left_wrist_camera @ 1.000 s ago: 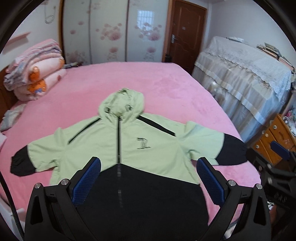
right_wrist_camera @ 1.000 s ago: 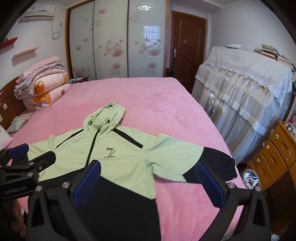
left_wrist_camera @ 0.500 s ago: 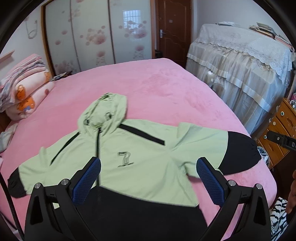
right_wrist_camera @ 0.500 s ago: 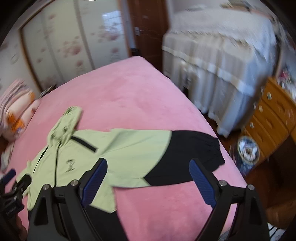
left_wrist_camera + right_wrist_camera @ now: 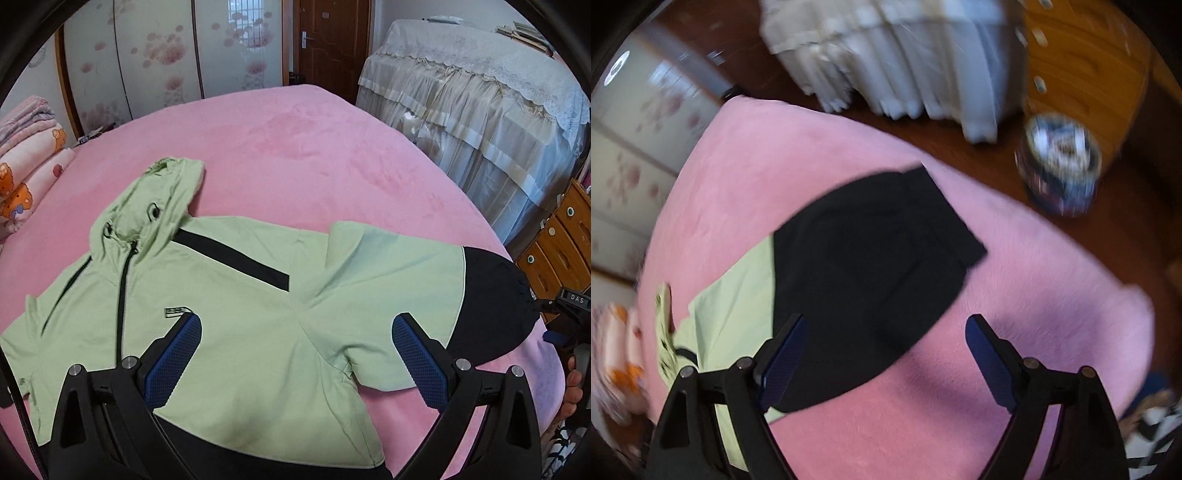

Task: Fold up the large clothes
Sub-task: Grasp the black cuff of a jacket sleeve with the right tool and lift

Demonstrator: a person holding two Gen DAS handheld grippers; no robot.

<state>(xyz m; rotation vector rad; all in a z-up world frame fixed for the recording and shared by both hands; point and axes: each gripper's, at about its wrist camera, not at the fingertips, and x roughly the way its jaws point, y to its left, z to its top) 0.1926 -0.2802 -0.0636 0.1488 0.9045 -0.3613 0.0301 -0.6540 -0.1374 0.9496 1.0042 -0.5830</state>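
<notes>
Our left gripper (image 5: 295, 350) hangs open above the hooded jacket (image 5: 240, 314). Our right gripper (image 5: 882, 354), jaws just narrowing yet apart and empty, hovers over its black sleeve cuff (image 5: 879, 258).

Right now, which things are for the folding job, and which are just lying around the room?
For the job:
- green and black hooded jacket, spread flat on the pink bed
- its black sleeve end
- left gripper and right gripper, fingers open, holding nothing

Just lying about:
- stacked blankets
- lace-covered furniture
- wooden drawers
- patterned bin
</notes>
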